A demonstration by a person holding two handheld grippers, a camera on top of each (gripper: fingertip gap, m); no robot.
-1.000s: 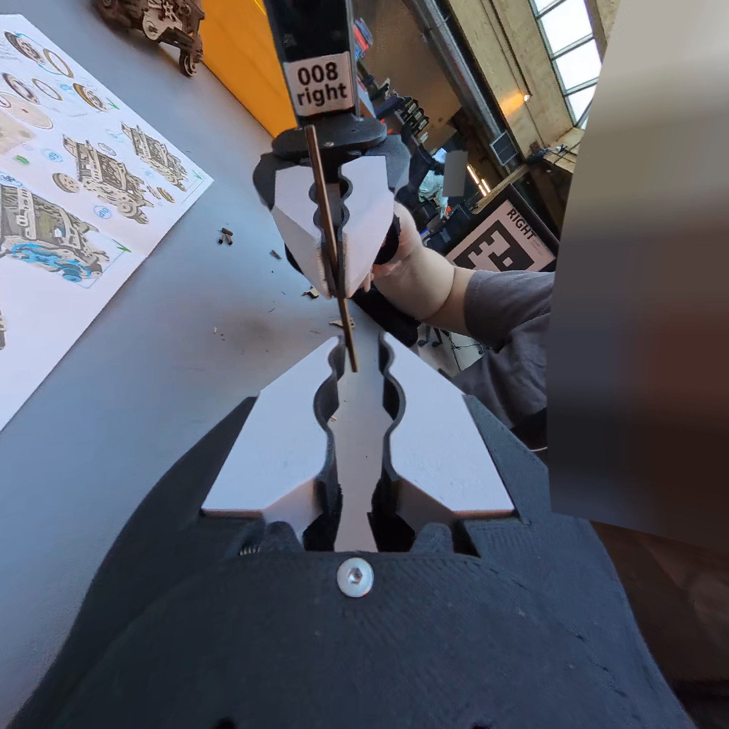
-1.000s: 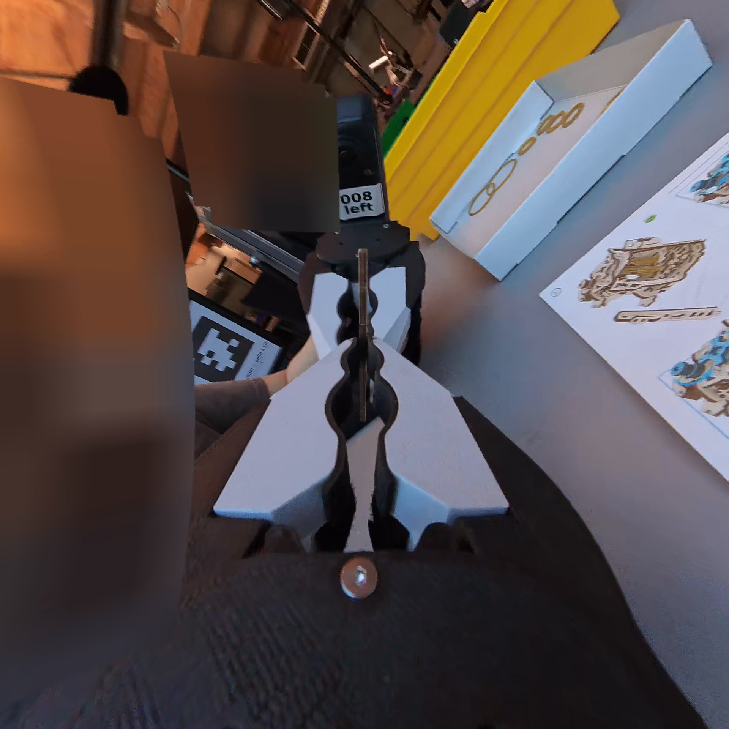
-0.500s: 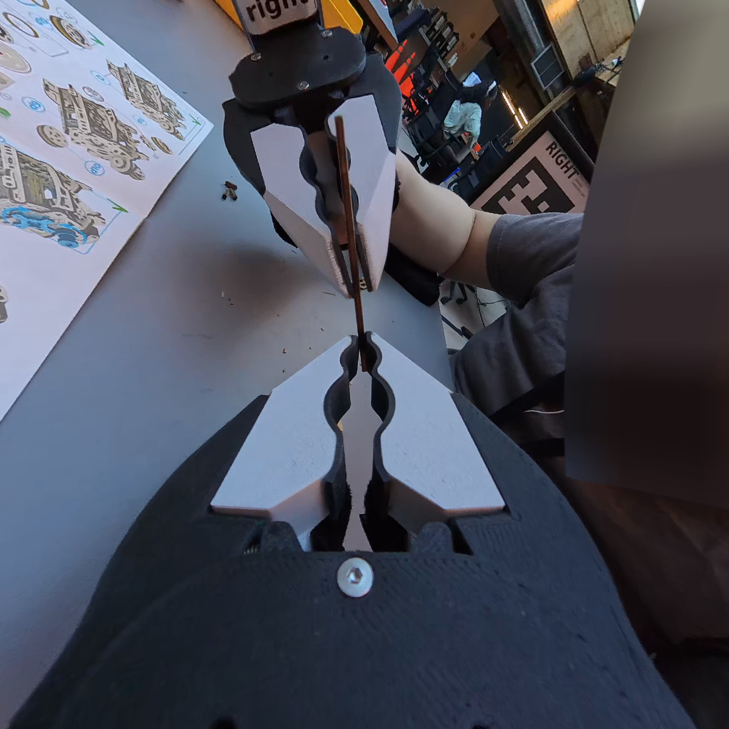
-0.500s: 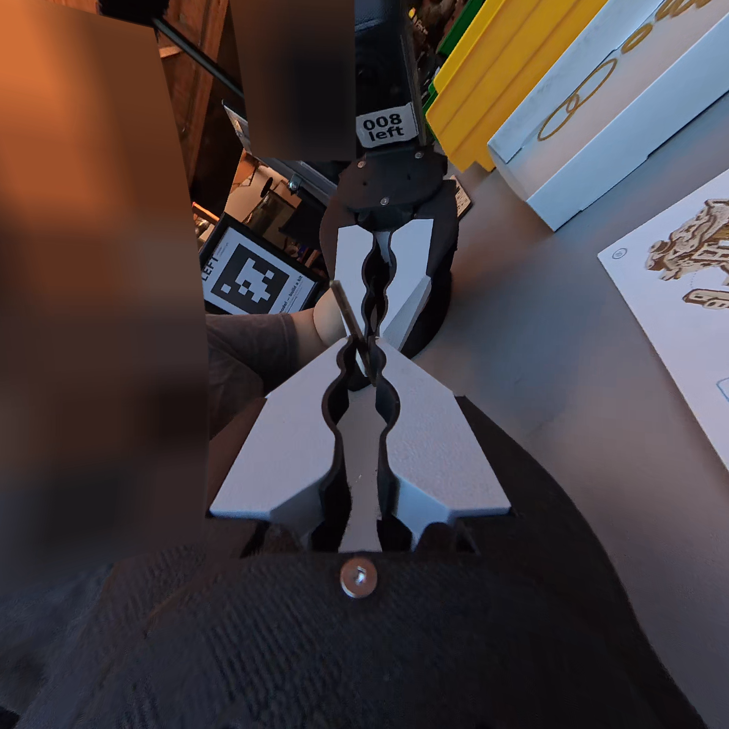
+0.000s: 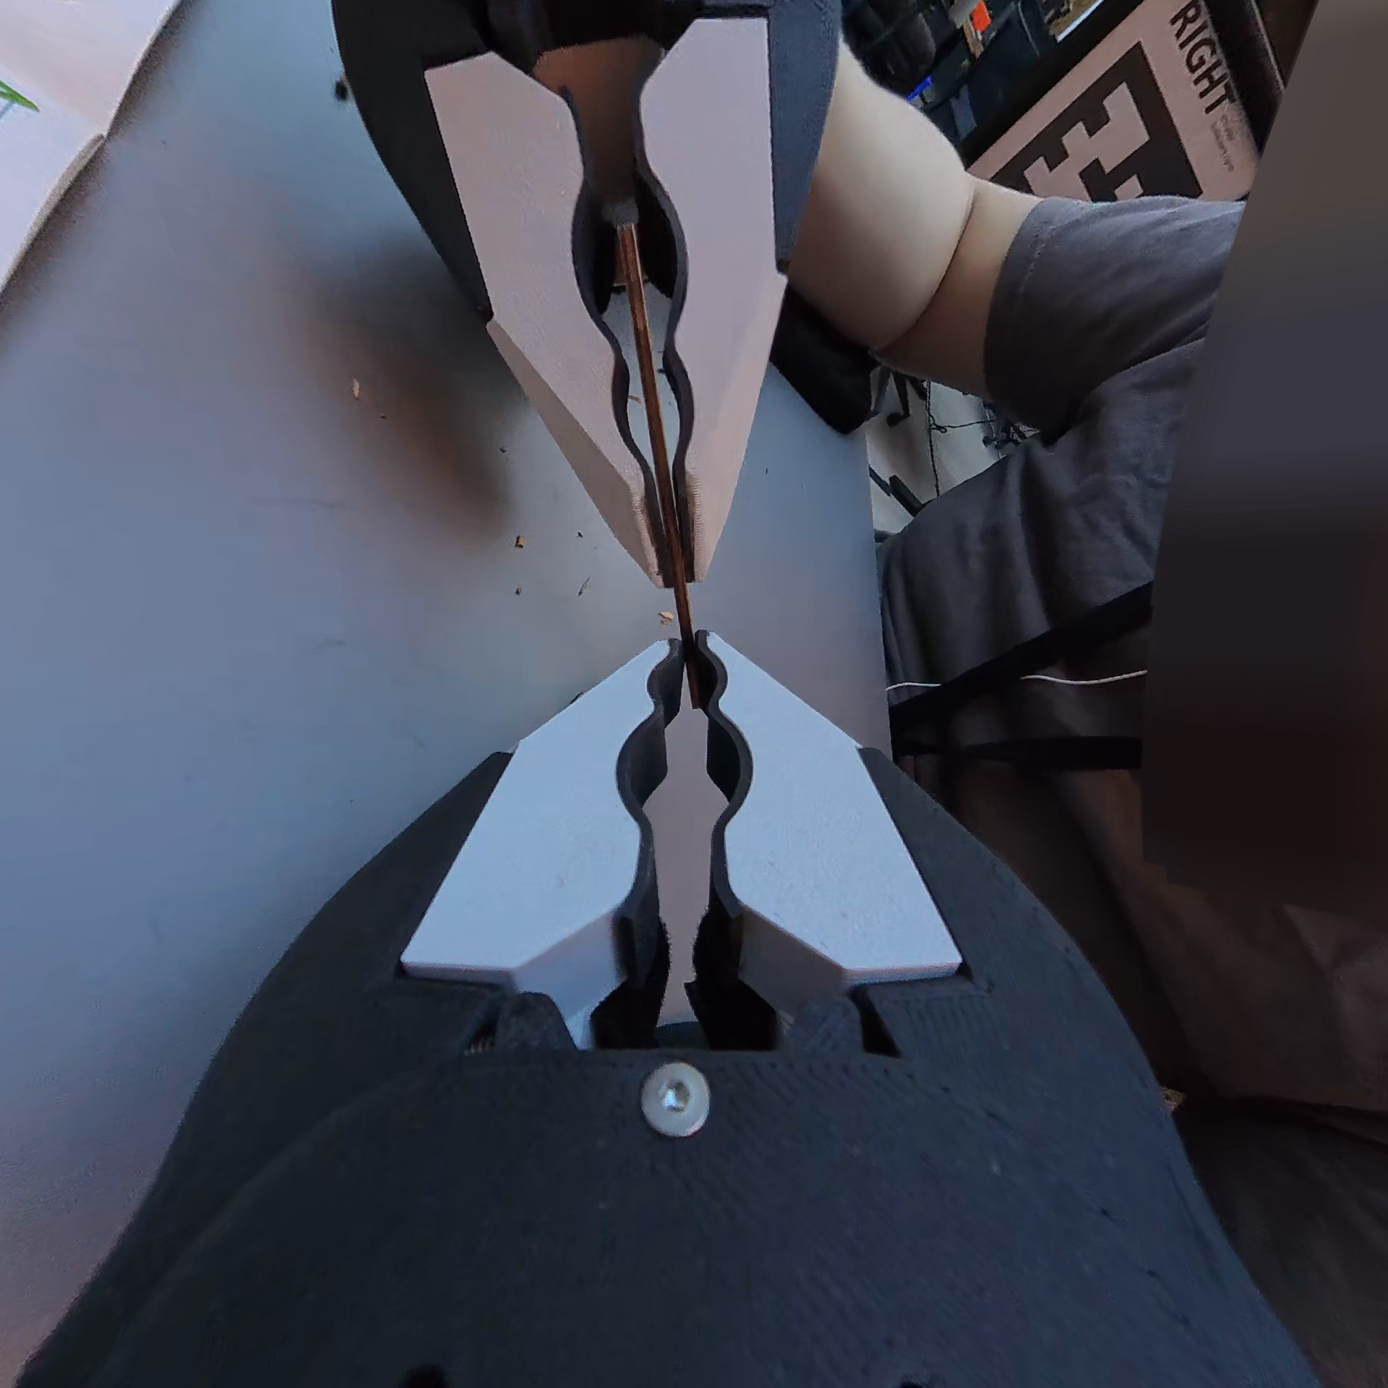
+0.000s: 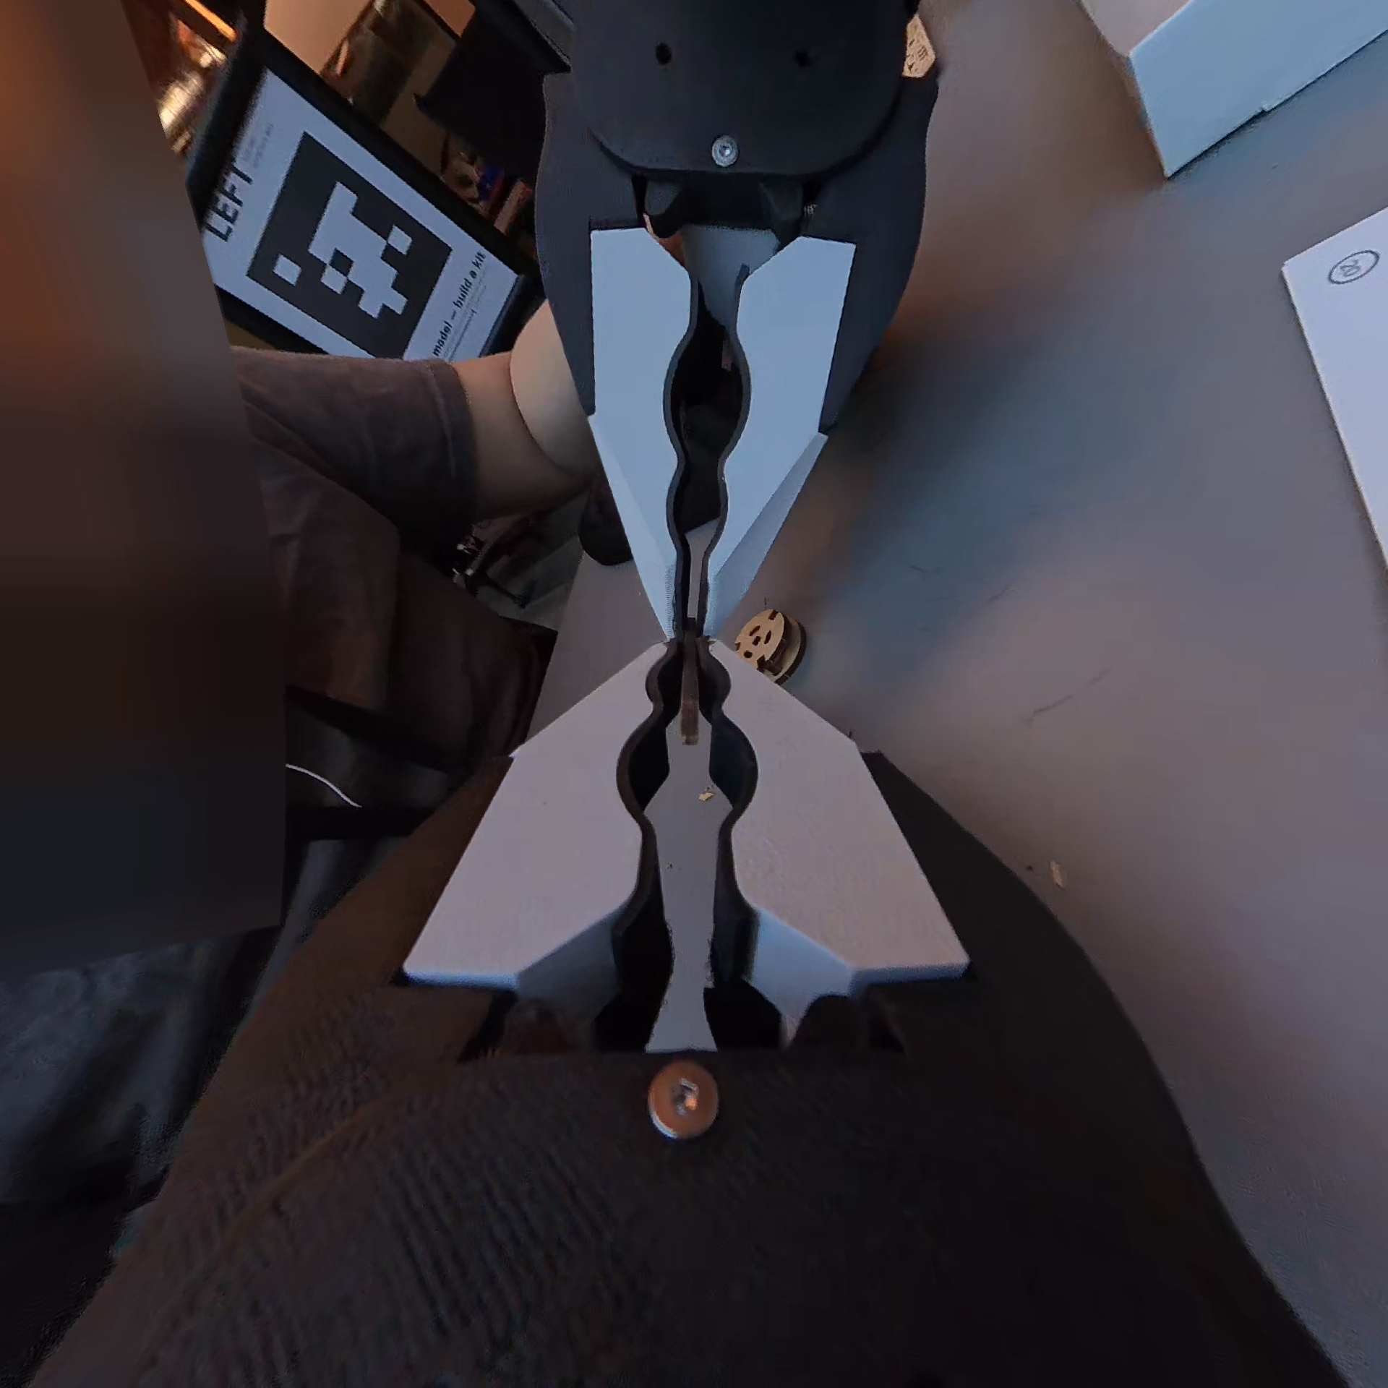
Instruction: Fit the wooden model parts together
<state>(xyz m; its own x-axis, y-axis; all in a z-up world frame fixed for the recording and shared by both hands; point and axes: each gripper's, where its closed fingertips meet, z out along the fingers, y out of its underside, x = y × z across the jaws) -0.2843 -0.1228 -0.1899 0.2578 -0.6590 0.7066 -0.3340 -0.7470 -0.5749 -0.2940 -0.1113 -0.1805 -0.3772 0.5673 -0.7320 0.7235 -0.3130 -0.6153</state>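
Dim, cool light; soft shadows fall on the grey table (image 5: 225, 676) — strong wide-angle bending at the edges (the right wrist view darker, orange glow top left).

Both wrist cameras face each other closely (tool tips seemingly touching), sharing the grey table (image 5: 225, 526).

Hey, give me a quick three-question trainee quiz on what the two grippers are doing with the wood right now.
1. True or false: the right gripper is shut on a thin wooden strip.
2. Pick one. The strip's far end is: A) hanging free in the air, B) between the fingertips of the left gripper, C) inside a white box.
3. Fill the gap: on the grey table, just beside the meeting gripper tips, lies a small round wooden ____ with holes.

Key: 1 true; 2 B; 3 disc.
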